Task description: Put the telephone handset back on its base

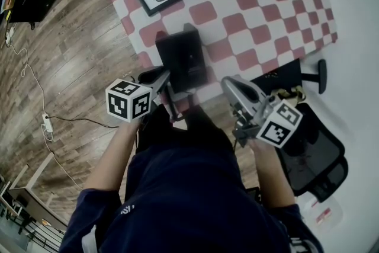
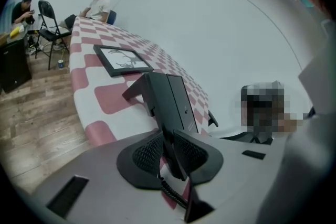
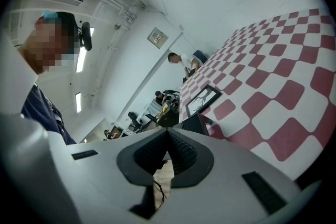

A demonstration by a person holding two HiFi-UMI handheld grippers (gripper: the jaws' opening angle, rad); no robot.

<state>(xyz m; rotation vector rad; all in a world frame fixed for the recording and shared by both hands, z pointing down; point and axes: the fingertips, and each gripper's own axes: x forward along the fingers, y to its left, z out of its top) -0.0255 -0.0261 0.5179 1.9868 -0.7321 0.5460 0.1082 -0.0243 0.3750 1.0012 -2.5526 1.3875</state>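
Black plastic telephone handset [image 2: 159, 105]: clamped in left hand-held gripper [image 2: 170, 140], against black base [image 1: 183, 59] at red-and-white checkered table [image 1: 254, 15] edge. Right hand-held gripper [image 3: 167, 139]: closed, empty. Risk: black coiled cord [image 2: 172, 192] snags, likely dragging base off.

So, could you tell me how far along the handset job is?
Done: the left gripper has the handset clamped between its pads. In hand: it holds it beside the base at the edge of the table. Left: seating it there and letting go. The right gripper is shut and empty.
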